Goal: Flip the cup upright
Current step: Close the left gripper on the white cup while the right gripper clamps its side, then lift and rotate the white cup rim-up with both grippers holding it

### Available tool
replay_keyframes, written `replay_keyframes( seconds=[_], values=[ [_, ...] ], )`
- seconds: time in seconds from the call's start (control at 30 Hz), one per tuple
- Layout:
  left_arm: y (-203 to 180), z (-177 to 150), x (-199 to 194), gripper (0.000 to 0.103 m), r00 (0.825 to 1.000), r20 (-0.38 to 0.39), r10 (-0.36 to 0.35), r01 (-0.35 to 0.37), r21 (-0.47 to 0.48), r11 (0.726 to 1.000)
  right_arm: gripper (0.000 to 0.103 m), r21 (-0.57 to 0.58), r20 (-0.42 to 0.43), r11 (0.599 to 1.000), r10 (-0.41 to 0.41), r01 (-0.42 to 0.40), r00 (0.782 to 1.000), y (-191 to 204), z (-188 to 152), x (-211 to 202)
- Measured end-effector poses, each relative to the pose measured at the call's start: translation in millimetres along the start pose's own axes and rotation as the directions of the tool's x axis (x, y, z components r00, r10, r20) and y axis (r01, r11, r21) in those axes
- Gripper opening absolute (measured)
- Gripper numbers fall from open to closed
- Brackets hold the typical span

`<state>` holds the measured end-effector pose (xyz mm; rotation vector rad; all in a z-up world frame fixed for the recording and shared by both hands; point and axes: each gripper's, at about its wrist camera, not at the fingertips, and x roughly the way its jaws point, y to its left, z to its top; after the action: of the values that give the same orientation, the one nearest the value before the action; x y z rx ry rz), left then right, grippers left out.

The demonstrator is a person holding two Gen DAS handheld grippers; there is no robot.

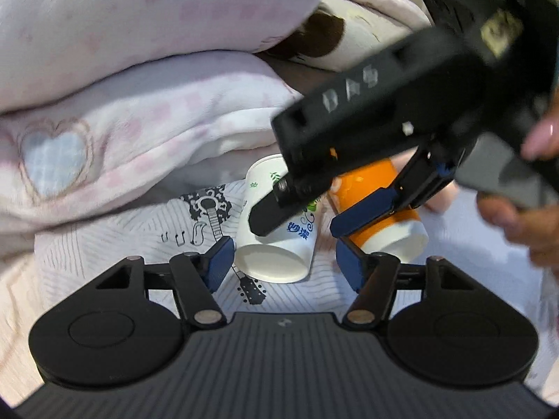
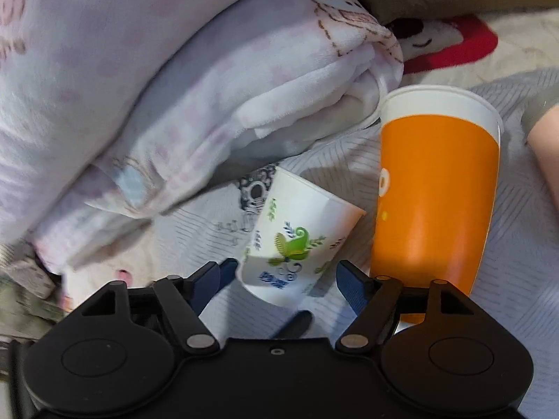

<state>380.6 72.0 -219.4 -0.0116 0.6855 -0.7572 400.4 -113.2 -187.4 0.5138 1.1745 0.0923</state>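
Work surface is a bed (image 2: 524, 244) under a pale striped sheet printed with guitars. A folded pink-and-white blanket (image 1: 139, 111) is heaped along the far side, leaving only a narrow strip of open sheet; no bed edge is visible. The white paper cup (image 1: 276, 244) with green leaf print lies tipped on its side on the sheet, mouth toward the left tool; nothing can be seen inside it. An orange cup (image 2: 433, 202) with a white rim lies just beside it. The left tool (image 1: 283, 262) stands wide at the cup's mouth, not gripping. The right tool (image 2: 283, 286) stands wide astride the paper cup.
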Motion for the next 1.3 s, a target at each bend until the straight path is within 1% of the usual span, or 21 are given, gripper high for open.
replay_keyframes(
  seconds=[0.03, 0.1, 0.2, 0.27, 0.33, 0.37, 0.43, 0.53, 0.6, 0.67, 0.83, 0.97, 1.1, 1.2, 1.27, 1.3],
  values=[
    [2, -1, -3, 0.063, 1.0, 0.003, -0.013, 0.013, -0.017, 1.0, 0.078, -0.017, 0.009, 0.999, -0.028, 0.028, 1.0, 3, 0, 2],
    [5, -3, -7, 0.062, 0.999, 0.018, -0.036, 0.037, -0.04, 0.999, 0.078, -0.025, 0.032, 0.998, -0.053, 0.054, 0.998, 5, 2, 4],
    [5, -5, -8, 0.06, 0.999, 0.022, -0.048, 0.049, -0.068, 0.996, 0.078, -0.031, 0.066, 0.996, -0.087, 0.09, 0.994, 9, 5, 7],
    [3, -6, -9, 0.06, 0.999, 0.022, -0.039, 0.041, -0.079, 0.996, 0.079, -0.045, 0.08, 0.992, -0.11, 0.114, 0.991, 13, 5, 10],
    [5, -7, -6, 0.06, 0.999, 0.026, -0.032, 0.034, -0.097, 0.995, 0.074, -0.072, 0.097, 0.988, -0.13, 0.137, 0.987, 17, 3, 12],
    [6, -7, -5, 0.06, 0.999, 0.029, -0.036, 0.039, -0.112, 0.993, 0.073, -0.094, 0.113, 0.984, -0.142, 0.152, 0.984, 18, 0, 12],
    [8, -8, -2, 0.057, 0.998, 0.034, -0.047, 0.051, -0.14, 0.989, 0.073, -0.115, 0.133, 0.981, -0.139, 0.154, 0.981, 18, -4, 11],
    [10, -9, -6, 0.051, 0.999, 0.025, -0.043, 0.047, -0.153, 0.987, 0.069, -0.141, 0.142, 0.98, -0.123, 0.143, 0.982, 19, -7, 11],
    [12, -10, -8, 0.049, 0.999, 0.004, -0.048, 0.048, -0.185, 0.982, 0.066, -0.151, 0.139, 0.98, -0.107, 0.128, 0.984, 19, -9, 10],
    [11, -10, -13, 0.049, 0.998, 0.014, -0.066, 0.067, -0.197, 0.978, 0.064, -0.171, 0.136, 0.979, -0.09, 0.112, 0.987, 20, -12, 10],
    [6, -9, -19, 0.049, 0.998, 0.015, -0.061, 0.063, -0.197, 0.978, 0.062, -0.225, 0.137, 0.971, -0.053, 0.083, 0.989, 22, -21, 7],
    [-1, -8, -26, 0.049, 0.998, 0.008, -0.062, 0.062, -0.2, 0.978, 0.061, -0.251, 0.119, 0.967, -0.016, 0.046, 0.993, 17, -28, -1],
    [-12, -5, -32, 0.049, 1.0, -0.002, -0.028, 0.028, -0.155, 0.988, 0.061, -0.276, 0.11, 0.961, 0.012, 0.019, 0.994, 16, -36, -9],
    [-10, -6, -36, 0.049, 1.0, -0.021, -0.007, 0.004, -0.169, 0.986, 0.061, -0.265, 0.092, 0.964, 0.044, -0.018, 0.995, 14, -39, -15],
    [-11, -8, -42, 0.05, 1.0, -0.019, -0.017, 0.014, -0.178, 0.984, 0.061, -0.274, 0.085, 0.961, 0.057, -0.032, 0.995, 15, -42, -21],
    [-13, -10, -45, 0.051, 0.999, -0.018, -0.031, 0.028, -0.182, 0.983, 0.061, -0.28, 0.082, 0.959, 0.061, -0.036, 0.995, 16, -44, -24]
  ],
)
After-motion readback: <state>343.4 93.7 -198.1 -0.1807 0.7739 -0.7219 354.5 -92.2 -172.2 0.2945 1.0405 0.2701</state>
